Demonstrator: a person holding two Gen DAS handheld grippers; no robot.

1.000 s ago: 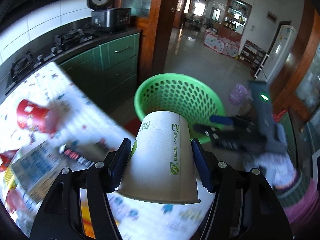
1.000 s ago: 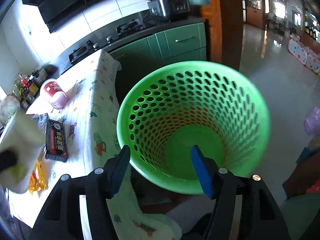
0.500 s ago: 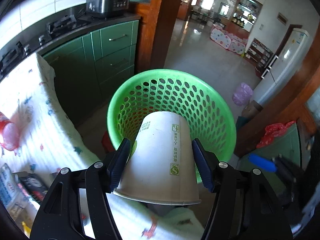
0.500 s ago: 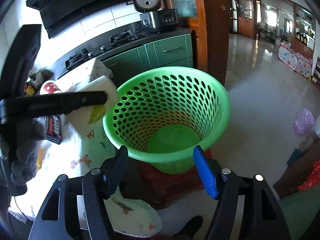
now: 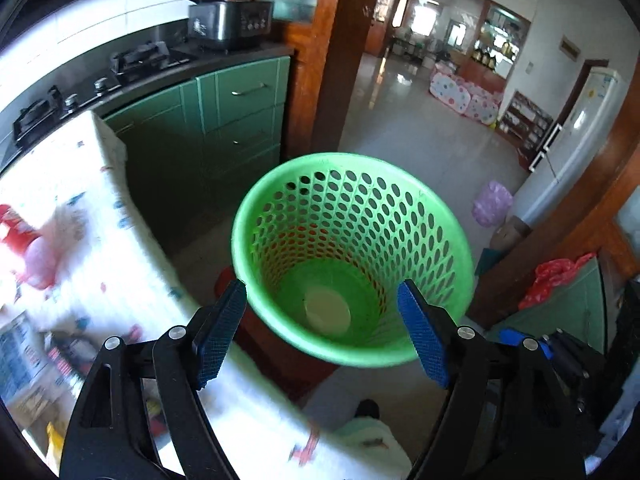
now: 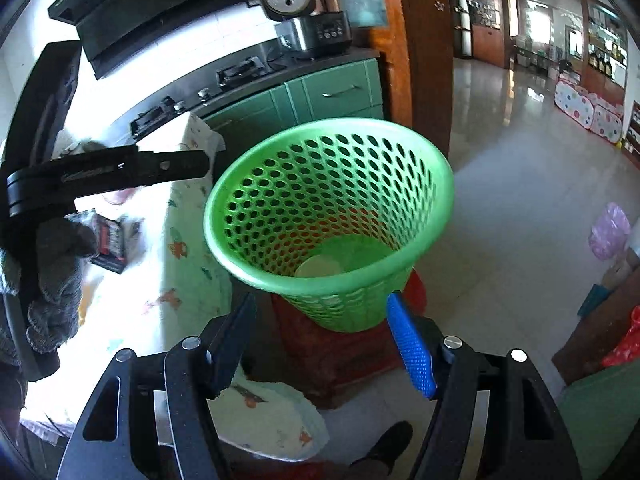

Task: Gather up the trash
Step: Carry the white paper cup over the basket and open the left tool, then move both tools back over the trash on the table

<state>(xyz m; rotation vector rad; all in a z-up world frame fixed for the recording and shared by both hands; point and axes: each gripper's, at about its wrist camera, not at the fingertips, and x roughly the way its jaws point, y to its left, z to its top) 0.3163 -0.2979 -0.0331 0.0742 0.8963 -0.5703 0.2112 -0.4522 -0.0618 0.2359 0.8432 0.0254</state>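
Kitchen opening onto a glossy tiled floor (image 5: 404, 128), with green cabinets (image 5: 224, 116) under a dark counter, a gas stove (image 5: 92, 84) and a rice cooker (image 5: 224, 8) at the back. On the left, a table under a pale printed cloth (image 5: 132, 280), blurred, with a red cup (image 5: 20, 248) and a dark flat packet (image 6: 110, 246) lying on it.

Just off the table edge, a bright green plastic basket (image 5: 448, 240), round and tapering, walls pierced all over with oval holes, set on a red stool (image 6: 344, 344). Inside, at the solid bottom, a paper cup (image 5: 326, 308), only its pale round end showing.

Left gripper (image 5: 322, 332) above the basket mouth, black arms spread wide, blue ribbed pads (image 5: 422, 334) apart and holding nothing. From the right wrist view, seen side-on as a black bar (image 6: 108, 174) beside the rim, gripped by a grey knitted glove (image 6: 52, 280).

Right gripper (image 6: 322, 340) lower and nearer, level with the basket's outer wall, likewise spread apart and empty.
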